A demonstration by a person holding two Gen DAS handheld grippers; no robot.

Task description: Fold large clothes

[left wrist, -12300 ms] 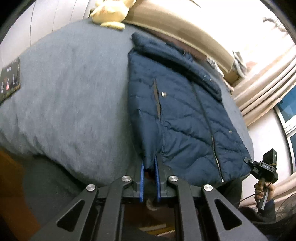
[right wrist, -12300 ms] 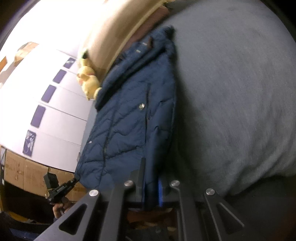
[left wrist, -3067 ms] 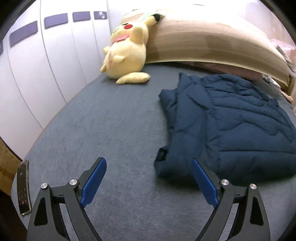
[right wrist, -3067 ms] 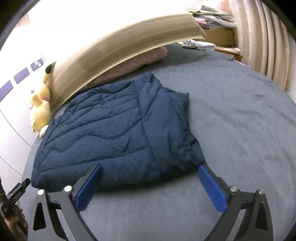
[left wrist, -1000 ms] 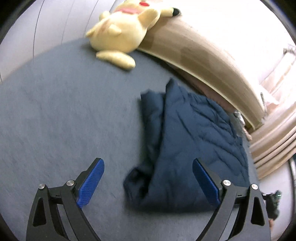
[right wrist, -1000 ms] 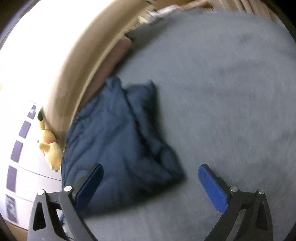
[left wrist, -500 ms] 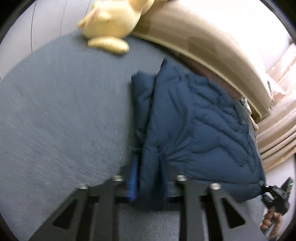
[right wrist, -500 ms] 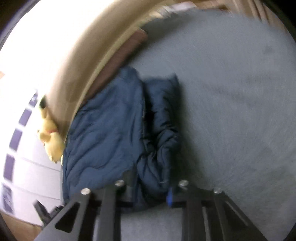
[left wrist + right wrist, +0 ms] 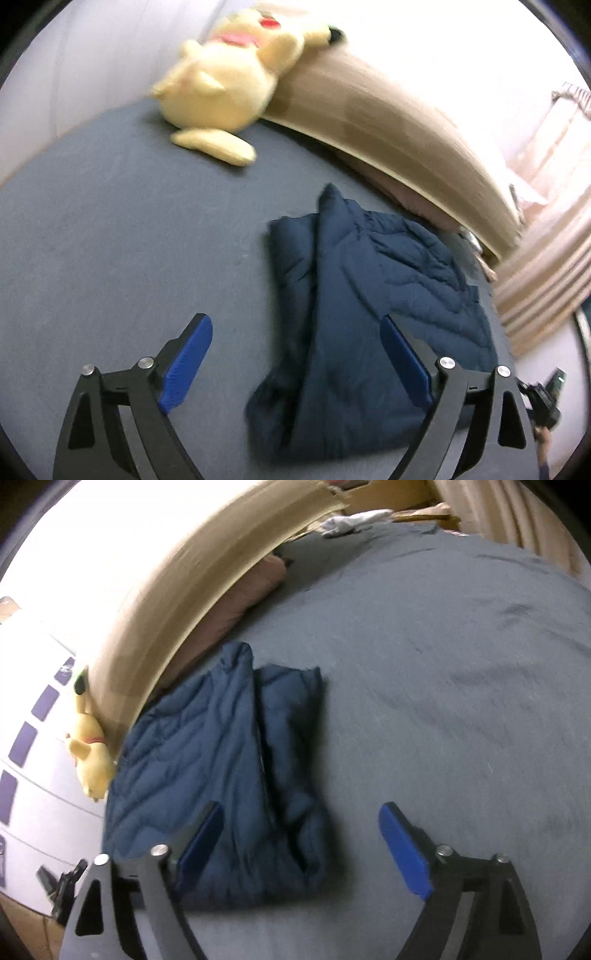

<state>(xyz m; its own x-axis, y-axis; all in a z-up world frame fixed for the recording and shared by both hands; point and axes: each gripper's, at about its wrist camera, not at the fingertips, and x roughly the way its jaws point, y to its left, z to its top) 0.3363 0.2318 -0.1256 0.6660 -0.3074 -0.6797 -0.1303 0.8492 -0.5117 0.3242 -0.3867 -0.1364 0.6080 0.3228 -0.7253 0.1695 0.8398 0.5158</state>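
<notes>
A navy quilted jacket (image 9: 373, 314) lies folded into a compact bundle on the grey bed (image 9: 129, 240). My left gripper (image 9: 295, 354) hovers over the bundle's near left corner; its jaws are opening, and its blue pads (image 9: 186, 360) press on nothing. In the right wrist view the same jacket (image 9: 221, 768) lies left of centre. My right gripper (image 9: 299, 834) hangs above the bundle's near right corner, jaws opening, its blue pads (image 9: 404, 849) clear of the cloth. Each gripper appears small at the edge of the other's view.
A yellow plush toy (image 9: 229, 85) leans on the tan headboard (image 9: 388, 136) at the bed's far left. A brown pillow (image 9: 240, 605) lies against the headboard behind the jacket. Curtains (image 9: 546, 277) hang at the right. White clothing (image 9: 354, 520) lies at the bed's far corner.
Half a second ago both grippers were shut on the jacket's near corners. Both have since let go, spread their jaws and lifted back a little. The jacket stays folded on the bed.
</notes>
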